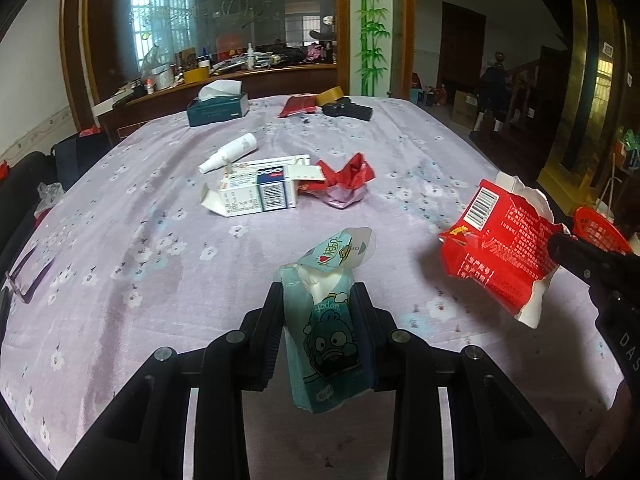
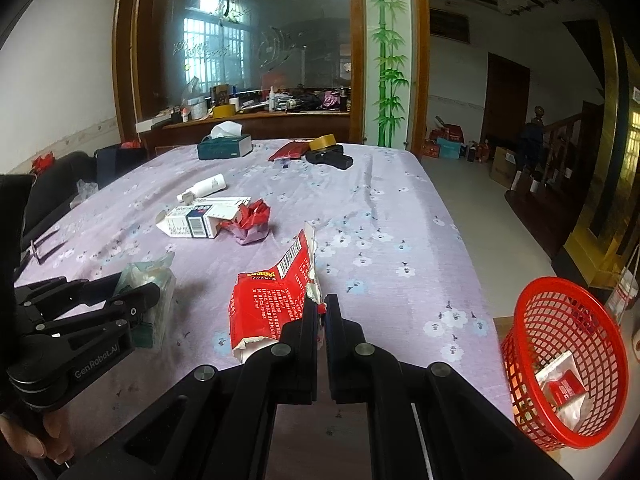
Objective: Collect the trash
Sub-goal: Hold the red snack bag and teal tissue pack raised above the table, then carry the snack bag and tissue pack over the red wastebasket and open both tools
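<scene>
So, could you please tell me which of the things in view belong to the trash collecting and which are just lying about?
Part of the job:
- teal tissue pack, in the left gripper
- torn red wrapper, in the right gripper
- red basket
- crumpled red paper
- opened white carton

Just lying about:
- tissue box
- tape roll
- white bottle

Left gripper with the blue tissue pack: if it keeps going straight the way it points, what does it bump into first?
Probably the bare purple tablecloth, since the left gripper tilts down holding the tissue pack. The white box lies farther along; depth is unclear.
</scene>
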